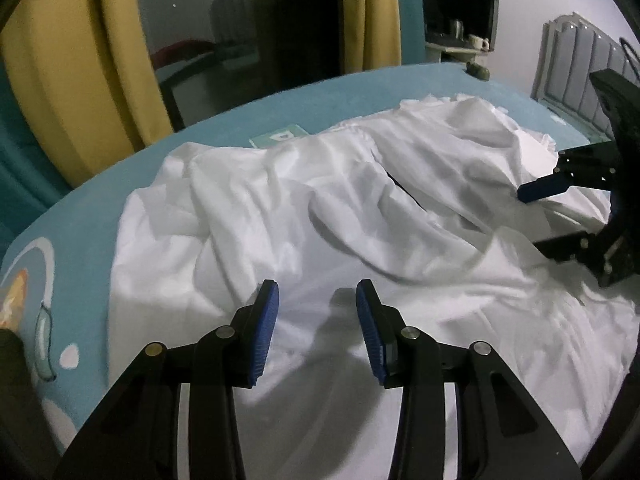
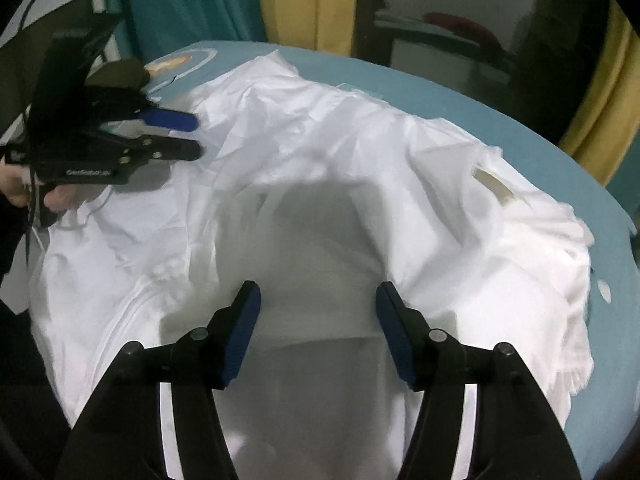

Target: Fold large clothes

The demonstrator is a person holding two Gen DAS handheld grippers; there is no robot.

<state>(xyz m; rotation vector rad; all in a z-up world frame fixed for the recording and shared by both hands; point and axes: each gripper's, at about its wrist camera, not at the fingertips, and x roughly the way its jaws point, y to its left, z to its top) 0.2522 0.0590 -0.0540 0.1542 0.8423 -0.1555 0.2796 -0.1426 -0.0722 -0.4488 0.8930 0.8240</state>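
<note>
A: Biggest thing first?
B: Bed [image 1: 100, 208] with a teal cover; cartoon print near its left edge in the left wrist view; yellow curtains [image 1: 72, 80] behind it.
A: Task item?
B: White garment [image 1: 320, 208], large, crumpled; it lies across the middle of the bed and runs to the near edge; deep creases all over; a small tan label [image 2: 494, 184] shows toward the right side in the right wrist view.
A: Left gripper?
B: Left gripper [image 1: 317, 300] hovers over the near part of the garment; fingers released, blue pads apart, only cloth showing below the gap; nothing pinched; a hand [image 2: 36, 192] grips its handle at the left edge of the right wrist view.
A: Right one?
B: Right gripper [image 2: 318, 300] is above the garment too, over a shadowed hollow in the cloth; fingers released, spread wider than the left; no fabric between the pads.
A: Small stuff?
B: Mug [image 1: 480, 42] on a shelf beyond the far corner; blurry.
</note>
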